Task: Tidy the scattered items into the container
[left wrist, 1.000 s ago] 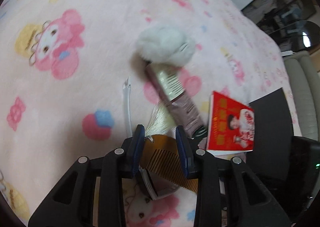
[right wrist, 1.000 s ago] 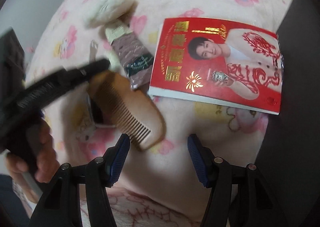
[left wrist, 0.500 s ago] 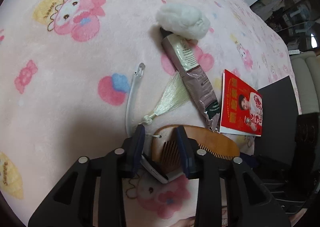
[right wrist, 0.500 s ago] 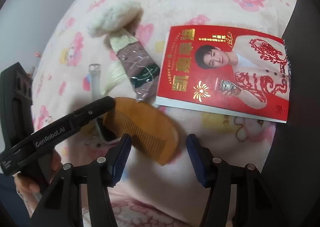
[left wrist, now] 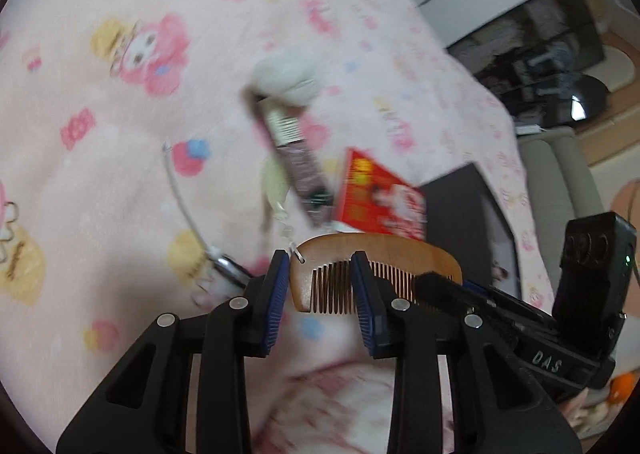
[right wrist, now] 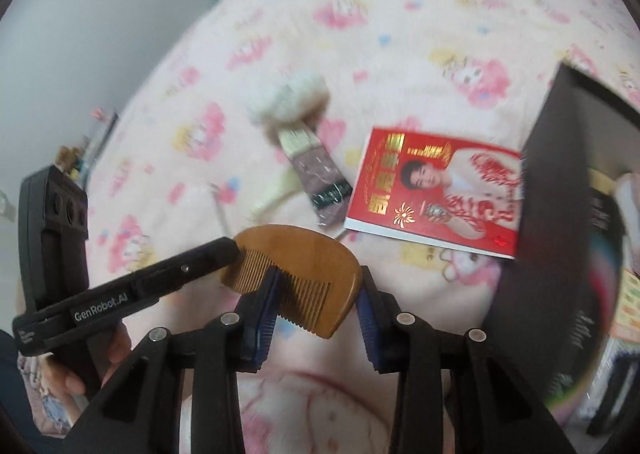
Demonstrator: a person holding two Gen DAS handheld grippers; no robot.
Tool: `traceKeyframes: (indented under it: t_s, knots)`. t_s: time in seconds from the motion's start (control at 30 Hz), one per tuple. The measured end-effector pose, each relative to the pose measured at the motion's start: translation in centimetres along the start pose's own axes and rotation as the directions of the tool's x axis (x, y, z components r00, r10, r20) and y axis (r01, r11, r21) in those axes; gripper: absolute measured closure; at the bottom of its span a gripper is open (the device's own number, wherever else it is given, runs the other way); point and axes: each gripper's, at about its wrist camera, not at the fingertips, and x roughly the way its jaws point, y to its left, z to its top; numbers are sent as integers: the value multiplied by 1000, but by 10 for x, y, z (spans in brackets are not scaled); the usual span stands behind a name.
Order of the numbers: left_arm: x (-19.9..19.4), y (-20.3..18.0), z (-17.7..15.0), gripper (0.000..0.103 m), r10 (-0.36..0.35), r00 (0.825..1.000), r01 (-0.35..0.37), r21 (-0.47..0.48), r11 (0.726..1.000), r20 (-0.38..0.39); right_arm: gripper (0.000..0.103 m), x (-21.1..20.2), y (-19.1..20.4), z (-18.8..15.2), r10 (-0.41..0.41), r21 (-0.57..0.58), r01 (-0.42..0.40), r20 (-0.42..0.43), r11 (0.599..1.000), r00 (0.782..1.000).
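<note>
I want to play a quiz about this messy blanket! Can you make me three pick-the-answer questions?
1. Where is the red booklet? A on the blanket beside the black box; B inside the box; C under the comb.
2. What colour is the comb? A blue; B brown; C green.
3. The comb is: A lying alone; B in the box; C held by the left gripper.
Answers: 1 A, it lies flat by the box's edge; 2 B, it looks wooden; 3 C, the gripper pinches one end.

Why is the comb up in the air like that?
Both grippers have it. The left gripper pinches one end of the wooden comb and the right gripper closes around the other, so it hangs tilted above the pink blanket.
</note>
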Motion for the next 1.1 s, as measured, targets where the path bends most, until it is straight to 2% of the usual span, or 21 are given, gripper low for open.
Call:
traceKeyframes:
  t_s: [0.1, 0.2, 0.3, 0.4, 0.53, 0.63, 0.73, 0.8, 0.93, 0.97, 1.03, 1.1]
  knots:
    - [-13, -35, -7, 72, -46, 999, 46, 64, 997, 2, 70, -29, 2, -8, 39, 27, -41, 59, 999, 997]
    - [-17, -72, -12, 72, -135, 991, 135, 114, 984, -9, 73, -54, 1, -20, 70, 33, -73, 95, 997, 993]
    - [-18, -108, -17, 73, -96, 995, 91, 195, 976, 13, 73, -77, -2, -30, 53, 14, -56, 138, 998, 989]
    - [-10, -121, -17, 73, -62, 998, 60, 202, 977, 1, 73, -93, -20, -39, 15, 28, -20, 144, 999, 989]
    - [4, -96, -17, 73, 54, 998, -50, 150, 987, -26, 73, -90, -34, -50, -3, 35, -1, 115, 999, 993]
    - [14, -62, -18, 73, 88, 994, -82, 84, 993, -64, 73, -81, -35, -54, 12, 44, -16, 85, 999, 996]
    - [40, -35, -13, 71, 125, 981, -112, 93, 989, -150, 73, -71, -31, -53, 10, 44, -13, 60, 999, 998]
    - [59, -23, -9, 71, 121, 964, -97, 111, 989, -237, 73, -64, -25, -53, 8, 36, -9, 50, 999, 999]
    - [90, -13, -6, 55, 135, 921, -83, 155, 985, -364, 73, -53, -18, -50, -2, 33, 1, 35, 999, 999]
    - [94, -11, -4, 50, 120, 917, -70, 144, 987, -381, 73, -50, -18, -48, -6, 37, 5, 29, 999, 1000]
    - [104, -3, 3, 46, 74, 910, -37, 98, 995, -409, 73, -45, -20, -45, -16, 46, 15, 22, 999, 1000]
    - [115, 12, 11, 51, 48, 904, -44, 21, 999, -424, 73, -41, -21, -41, -20, 64, 19, 21, 998, 1000]
